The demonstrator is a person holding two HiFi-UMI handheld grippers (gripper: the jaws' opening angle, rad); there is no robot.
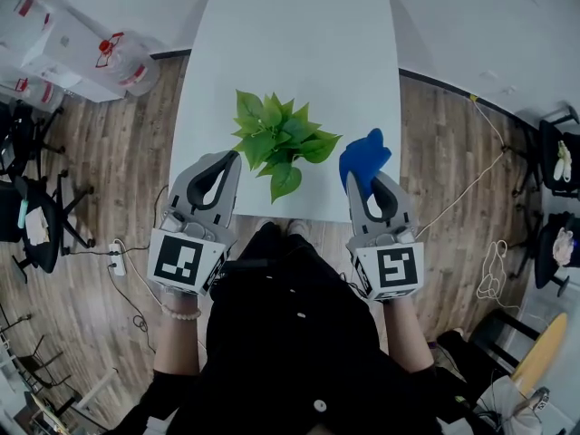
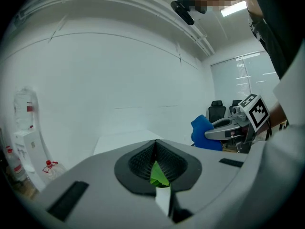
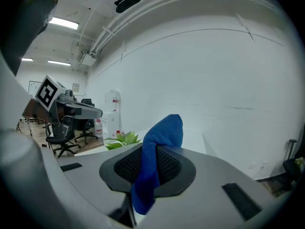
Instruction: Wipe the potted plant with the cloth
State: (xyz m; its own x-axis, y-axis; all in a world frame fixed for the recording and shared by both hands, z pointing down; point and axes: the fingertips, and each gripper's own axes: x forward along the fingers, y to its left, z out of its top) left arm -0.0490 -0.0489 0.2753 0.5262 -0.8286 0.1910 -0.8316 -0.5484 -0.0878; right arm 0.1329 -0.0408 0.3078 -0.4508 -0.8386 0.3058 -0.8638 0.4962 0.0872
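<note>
Where the plant point(image 1: 276, 139) stands: on the table point(image 1: 299, 34), near its front edge, between the two grippers; the leaves hide the pot.
Left gripper point(image 1: 230, 158): jaws closed tip to tip, just beside the plant's left-hand leaves. A green leaf point(image 2: 158, 174) shows in the slit behind the tips, seemingly lying beneath rather than pinched.
Right gripper point(image 1: 370, 187): clamped on the blue cloth point(image 1: 364, 155), whose bunched top rises past the jaws and covers their tips from above.
Cloth: just beside the plant's right-hand leaves.
Person: forearms and dark clothing only, cut off below.
</note>
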